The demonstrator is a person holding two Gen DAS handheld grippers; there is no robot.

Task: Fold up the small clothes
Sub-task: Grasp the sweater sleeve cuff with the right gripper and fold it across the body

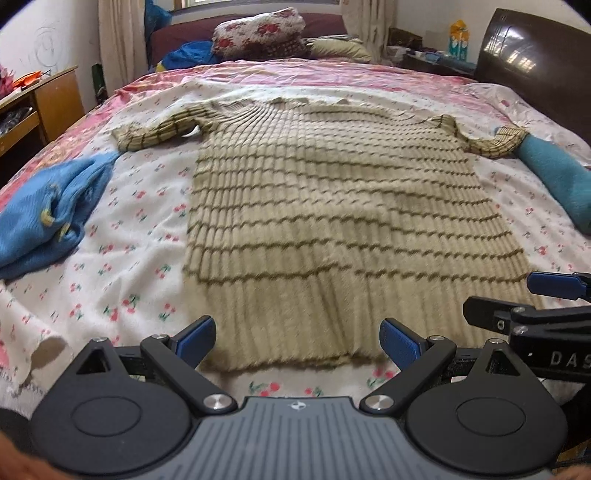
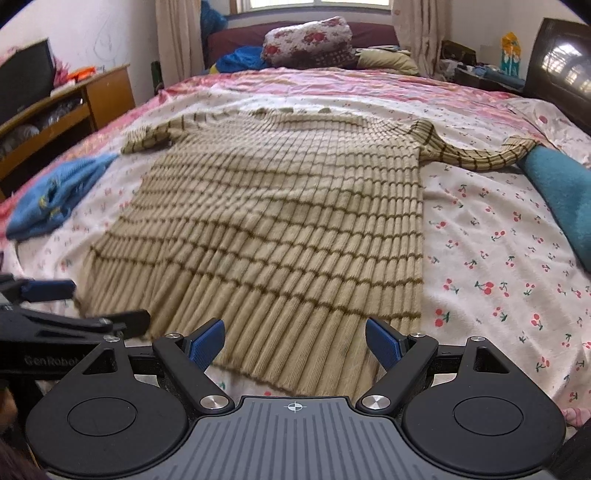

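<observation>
A beige knit sweater with dark stripes lies flat on the bed, hem nearest me, both sleeves spread out to the sides. My left gripper is open just above the left part of the hem, nothing between its blue pads. My right gripper is open over the right part of the hem, also holding nothing. Each gripper shows in the other's view: the right gripper at the right edge, the left gripper at the left edge.
A blue knit garment lies crumpled left of the sweater. A teal cloth lies at the right sleeve's cuff. The cherry-print bedsheet covers the bed. A wooden cabinet stands left, a dark headboard right, and floral bedding at the far end.
</observation>
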